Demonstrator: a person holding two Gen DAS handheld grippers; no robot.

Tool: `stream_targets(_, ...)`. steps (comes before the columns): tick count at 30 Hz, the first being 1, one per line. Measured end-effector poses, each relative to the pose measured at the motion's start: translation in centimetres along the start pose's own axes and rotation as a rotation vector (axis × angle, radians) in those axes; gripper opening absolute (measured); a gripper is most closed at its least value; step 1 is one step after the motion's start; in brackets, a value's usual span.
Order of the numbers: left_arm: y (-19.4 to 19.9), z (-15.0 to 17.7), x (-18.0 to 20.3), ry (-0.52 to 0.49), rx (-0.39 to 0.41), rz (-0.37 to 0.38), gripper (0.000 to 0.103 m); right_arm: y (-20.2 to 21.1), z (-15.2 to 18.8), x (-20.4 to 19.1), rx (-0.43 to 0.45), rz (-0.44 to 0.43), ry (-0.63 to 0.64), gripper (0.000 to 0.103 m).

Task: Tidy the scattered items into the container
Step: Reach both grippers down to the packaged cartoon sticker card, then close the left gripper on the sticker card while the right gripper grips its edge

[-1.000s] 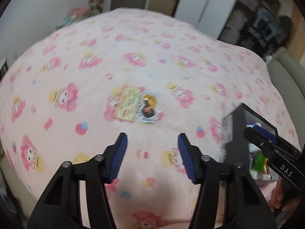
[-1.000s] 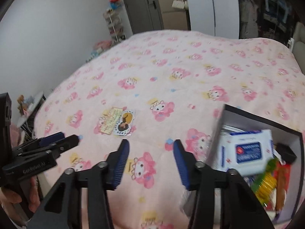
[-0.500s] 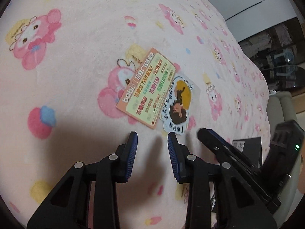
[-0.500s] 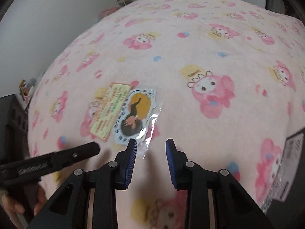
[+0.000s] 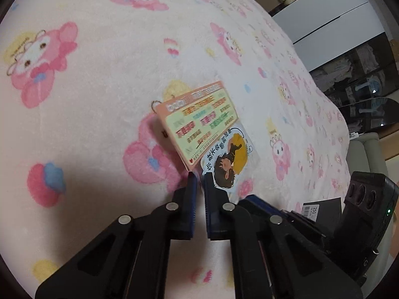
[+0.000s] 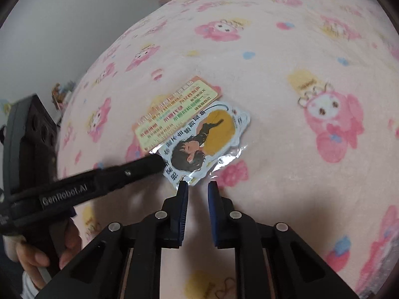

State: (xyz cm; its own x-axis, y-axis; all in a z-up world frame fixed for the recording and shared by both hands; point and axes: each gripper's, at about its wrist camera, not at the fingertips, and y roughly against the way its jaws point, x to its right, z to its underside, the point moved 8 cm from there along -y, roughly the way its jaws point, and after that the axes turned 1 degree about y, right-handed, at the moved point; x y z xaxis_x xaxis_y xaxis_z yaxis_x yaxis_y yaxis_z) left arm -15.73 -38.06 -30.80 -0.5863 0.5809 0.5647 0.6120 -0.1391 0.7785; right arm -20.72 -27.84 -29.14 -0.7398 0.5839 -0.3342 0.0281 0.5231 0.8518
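2 grippers angle steeply down onto the pink blanket (image 5: pixel 99 94). The left gripper (image 5: pixel 198 178) has just pinched shut on the orange card's (image 5: pixel 202 122) lifted near corner. Beside the card, touching, lies the sticker (image 6: pixel 199 140); the right gripper (image 6: pixel 198 185), just narrowed, stands at its wrapper edge, grip unclear.

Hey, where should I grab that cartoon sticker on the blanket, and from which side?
Pinch the clear sleeve at its crinkled near edge, coming in low from the near side. The sticker lies flat on the soft blanket, so only that loose film offers a lip. The card crowds its far side.
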Motion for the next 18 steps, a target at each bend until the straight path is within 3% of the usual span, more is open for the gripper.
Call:
stream_targets(4, 1.3, -0.4, -0.5, 0.001, 0.032, -0.021, 0.004, 1.2, -0.6, 1.7, 0.035, 0.097, -0.015, 0.013)
stream_targets(9, 2.9, 1.5, -1.6, -0.085, -0.053, -0.033, 0.004, 1.6, -1.4, 3.2, 0.056, 0.108, -0.052, 0.016)
stream_targets(12, 3.5, 2.4, -3.6, -0.079, -0.092, -0.050, 0.004, 1.5, -1.8, 3.3, 0.061, 0.091, -0.059, 0.028)
stream_targets(14, 3.4, 2.4, -5.0, -0.048, -0.094, -0.066, 0.008, 0.3, -2.2, 2.5, 0.052, 0.076, -0.044, 0.044)
stream_targets(18, 3.1, 1.8, -6.5, 0.023, -0.080, -0.045, 0.018, -3.4, -1.8, 0.1, -0.012, 0.041, 0.002, 0.049)
